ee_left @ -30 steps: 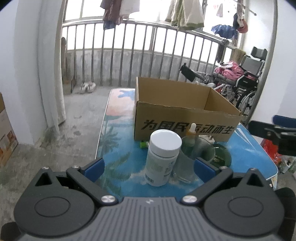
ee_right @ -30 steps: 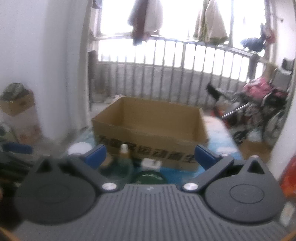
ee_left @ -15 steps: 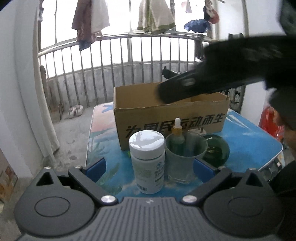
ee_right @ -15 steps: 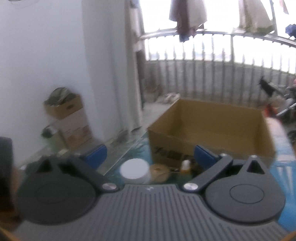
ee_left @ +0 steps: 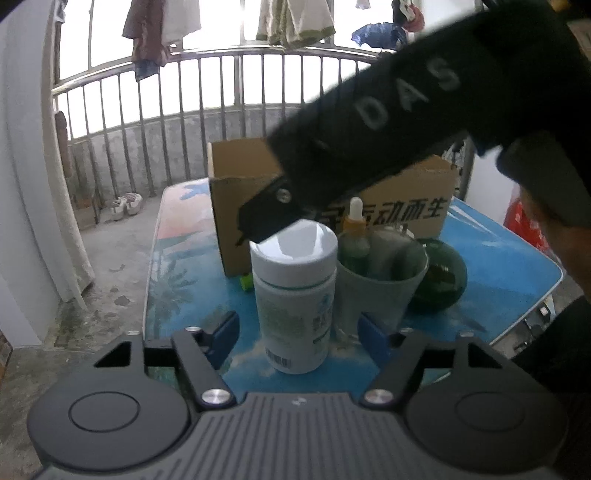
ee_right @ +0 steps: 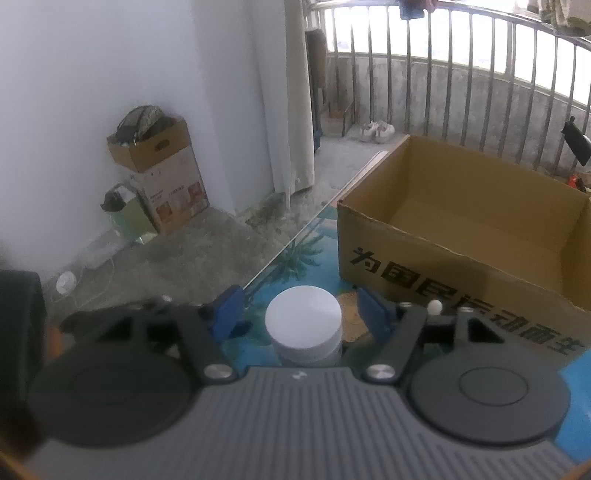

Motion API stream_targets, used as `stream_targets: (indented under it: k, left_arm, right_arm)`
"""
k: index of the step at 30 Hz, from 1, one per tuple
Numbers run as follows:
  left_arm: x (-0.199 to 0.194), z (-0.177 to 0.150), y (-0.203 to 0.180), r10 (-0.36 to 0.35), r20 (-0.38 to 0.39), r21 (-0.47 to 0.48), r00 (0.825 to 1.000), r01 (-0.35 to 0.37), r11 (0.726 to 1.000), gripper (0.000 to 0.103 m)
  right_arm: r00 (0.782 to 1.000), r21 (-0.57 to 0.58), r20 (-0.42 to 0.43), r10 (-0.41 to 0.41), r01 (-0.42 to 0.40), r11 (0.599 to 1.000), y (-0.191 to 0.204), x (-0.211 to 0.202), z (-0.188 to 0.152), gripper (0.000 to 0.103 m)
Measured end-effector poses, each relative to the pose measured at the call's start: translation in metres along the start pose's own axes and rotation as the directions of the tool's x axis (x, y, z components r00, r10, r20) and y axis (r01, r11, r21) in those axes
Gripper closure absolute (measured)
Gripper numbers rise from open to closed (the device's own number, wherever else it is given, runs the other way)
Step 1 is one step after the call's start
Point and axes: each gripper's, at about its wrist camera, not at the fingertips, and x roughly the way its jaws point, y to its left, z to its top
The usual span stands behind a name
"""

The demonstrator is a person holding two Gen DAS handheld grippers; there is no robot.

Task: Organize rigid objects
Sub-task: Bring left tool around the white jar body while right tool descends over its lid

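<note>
Home balcony: railing (ee_left: 221, 92), hung laundry (ee_left: 162, 33), shoes (ee_right: 376, 131)

— What stands on the table (ee_left: 509, 266)?
— A white pill bottle (ee_left: 295, 295), upright, cap on, label facing us. Just beside it a clear cup (ee_left: 380, 284) holding a green dropper bottle (ee_left: 354, 236), then a dark green round jar (ee_left: 439, 277).
— And the cardboard box (ee_right: 461, 229)?
— Behind them, open on top, black characters printed on its front.

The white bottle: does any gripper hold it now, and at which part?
Not yet. The white bottle stands between the fingers of both grippers, the left gripper around its body and the right gripper around its cap, but gaps remain. Both have been closing.
</note>
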Motion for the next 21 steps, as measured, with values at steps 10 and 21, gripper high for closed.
stream_targets:
  k: [10, 21]
  left_arm:
    - [0.012, 0.001, 0.011, -0.052, -0.018, -0.012, 0.998, 0.052, 0.999, 0.038]
    - [0.021, 0.004, 0.023, -0.086, -0.046, -0.071, 0.995, 0.082, 0.994, 0.053]
  right_arm:
    - [0.997, -0.034, -0.072, -0.009, 0.006, 0.999, -0.001, 0.027, 0.002, 0.044]
    - [0.996, -0.028, -0.093, 0.001, -0.004, 1.0, -0.006, 0.035, -0.003, 0.052]
